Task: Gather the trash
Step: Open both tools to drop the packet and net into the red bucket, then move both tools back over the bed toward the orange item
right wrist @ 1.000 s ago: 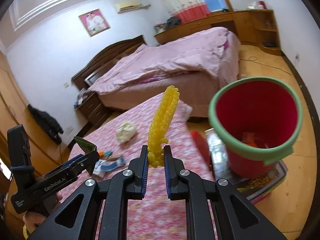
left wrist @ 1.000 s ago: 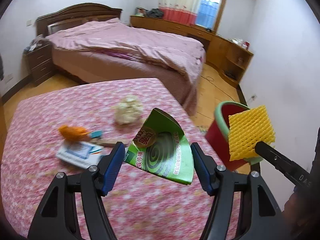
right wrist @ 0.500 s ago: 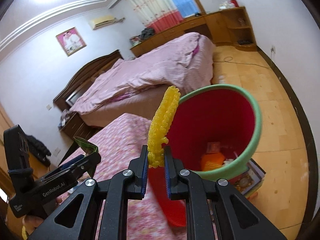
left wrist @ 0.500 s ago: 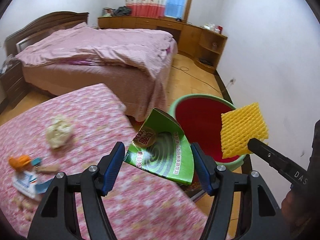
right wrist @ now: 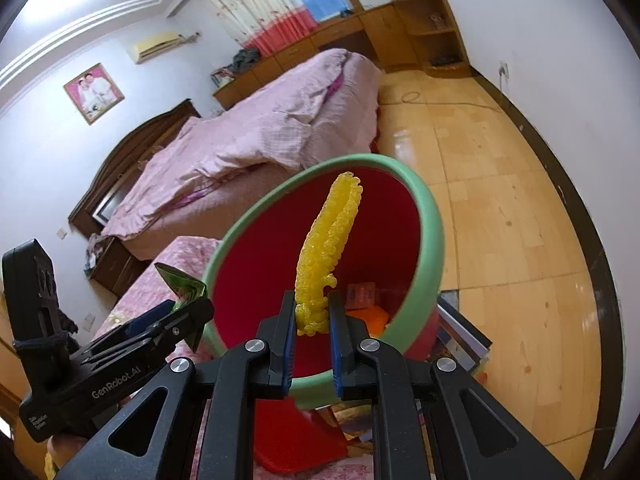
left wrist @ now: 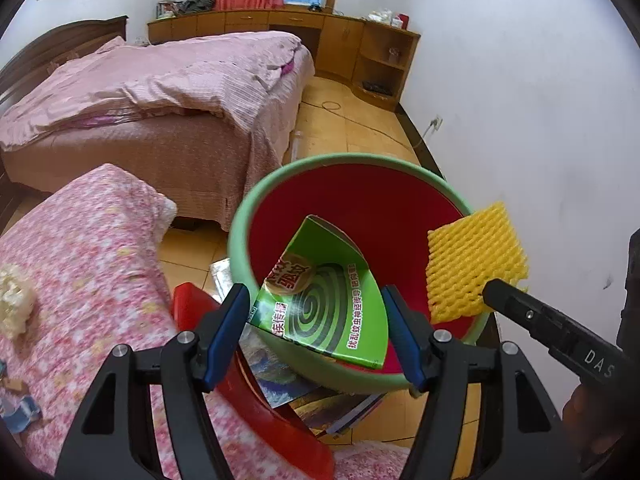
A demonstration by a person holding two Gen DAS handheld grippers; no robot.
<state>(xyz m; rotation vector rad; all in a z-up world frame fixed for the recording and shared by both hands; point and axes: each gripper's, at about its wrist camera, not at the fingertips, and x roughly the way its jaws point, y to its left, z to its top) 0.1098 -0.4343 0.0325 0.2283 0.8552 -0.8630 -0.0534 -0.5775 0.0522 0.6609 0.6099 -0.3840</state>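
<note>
My left gripper [left wrist: 316,324] is shut on a green mosquito-coil box [left wrist: 324,304] and holds it over the mouth of the red bin with a green rim [left wrist: 256,208]. My right gripper [right wrist: 312,324] is shut on a yellow foam net [right wrist: 328,244] and holds it over the same bin [right wrist: 434,216]. The foam net [left wrist: 472,264] also shows in the left wrist view above the bin's right rim. The left gripper with the box [right wrist: 184,284] shows at the left of the right wrist view. Orange and red trash [right wrist: 366,304] lies at the bin's bottom.
A pink flowered bed cover [left wrist: 80,248] lies at the left with a crumpled white tissue [left wrist: 14,304] and blue packets [left wrist: 16,408] on it. A red stool [left wrist: 256,392] and magazines [left wrist: 288,376] sit under the bin. A large pink bed [left wrist: 160,92] stands behind.
Both grippers have moved right from over the flowered bed cover to over the bin's mouth, each still holding its item. The bin now fills the middle of both views.
</note>
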